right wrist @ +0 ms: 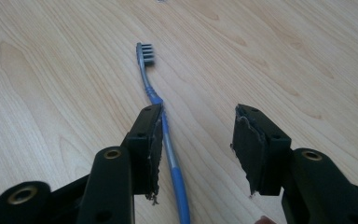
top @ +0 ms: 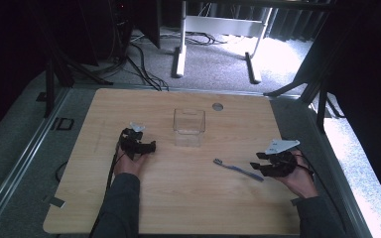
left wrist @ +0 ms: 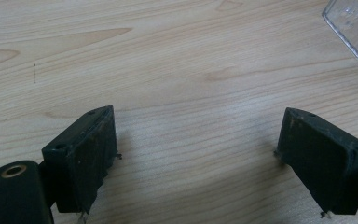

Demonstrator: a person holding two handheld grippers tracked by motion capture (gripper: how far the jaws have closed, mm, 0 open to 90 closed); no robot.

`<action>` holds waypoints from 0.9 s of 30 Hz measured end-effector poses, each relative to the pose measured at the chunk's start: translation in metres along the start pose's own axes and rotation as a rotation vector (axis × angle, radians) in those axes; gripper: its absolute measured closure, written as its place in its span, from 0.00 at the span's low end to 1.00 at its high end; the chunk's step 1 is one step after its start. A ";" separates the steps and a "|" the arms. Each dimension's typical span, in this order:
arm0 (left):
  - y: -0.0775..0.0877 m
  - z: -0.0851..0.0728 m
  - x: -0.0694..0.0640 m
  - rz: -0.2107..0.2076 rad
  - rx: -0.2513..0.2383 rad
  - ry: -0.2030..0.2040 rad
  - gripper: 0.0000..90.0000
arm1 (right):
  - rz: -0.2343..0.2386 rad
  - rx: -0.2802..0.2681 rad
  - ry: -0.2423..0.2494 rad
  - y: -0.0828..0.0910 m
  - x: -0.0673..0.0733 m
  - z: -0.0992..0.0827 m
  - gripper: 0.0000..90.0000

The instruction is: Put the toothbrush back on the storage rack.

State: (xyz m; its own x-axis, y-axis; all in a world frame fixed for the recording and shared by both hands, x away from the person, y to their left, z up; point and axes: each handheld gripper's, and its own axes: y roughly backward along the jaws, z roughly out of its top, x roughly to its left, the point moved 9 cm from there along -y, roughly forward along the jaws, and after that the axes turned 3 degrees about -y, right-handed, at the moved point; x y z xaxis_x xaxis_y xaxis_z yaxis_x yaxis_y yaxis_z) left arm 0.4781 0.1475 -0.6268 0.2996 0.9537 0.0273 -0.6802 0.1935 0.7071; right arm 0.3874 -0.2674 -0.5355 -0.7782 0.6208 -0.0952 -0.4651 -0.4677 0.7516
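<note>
Right gripper (right wrist: 198, 154) jaws wide, nothing pinched | blue toothbrush (right wrist: 161, 121) handle runs lengthwise between them, hugging one jaw, bristles pointing away | left gripper (top: 138, 145) also wide, empty, beside clear container (top: 189, 127)

Left hand-held gripper (left wrist: 196, 154): black jaws wide apart over pale wood-grain tabletop (left wrist: 168, 70); clear plastic container corner (left wrist: 356, 28) upper right.

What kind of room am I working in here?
Likely a lab or recording workspace, not a home: a bare wooden table stands on grey carpet, cables trail across the floor behind it, and dark curtains enclose the sides. A white desk frame stands beyond.
</note>
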 end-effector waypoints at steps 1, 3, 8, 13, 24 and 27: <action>0.000 0.000 0.000 0.000 0.000 0.000 0.14 | 0.002 0.002 -0.002 -0.001 0.001 0.000 0.58; 0.000 0.000 0.000 0.000 0.000 0.000 0.14 | 0.002 0.003 -0.002 -0.001 0.001 0.000 0.58; 0.000 0.000 0.000 0.000 0.000 0.000 0.14 | 0.003 0.008 0.002 -0.001 0.002 0.000 0.57; 0.000 0.000 0.000 0.000 0.000 0.000 0.14 | 0.002 0.027 0.014 -0.001 0.002 0.002 0.55; 0.000 0.000 0.000 0.000 0.000 0.000 0.14 | 0.012 0.040 0.037 -0.001 0.007 0.008 0.54; 0.000 0.000 0.000 0.000 0.000 0.000 0.14 | 0.015 0.042 0.042 -0.001 0.008 0.010 0.54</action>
State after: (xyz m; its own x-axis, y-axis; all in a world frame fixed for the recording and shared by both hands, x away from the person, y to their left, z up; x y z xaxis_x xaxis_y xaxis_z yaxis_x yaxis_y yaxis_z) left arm 0.4781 0.1474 -0.6268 0.2997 0.9536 0.0271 -0.6801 0.1937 0.7071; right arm 0.3863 -0.2557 -0.5302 -0.8024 0.5864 -0.1109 -0.4359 -0.4490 0.7800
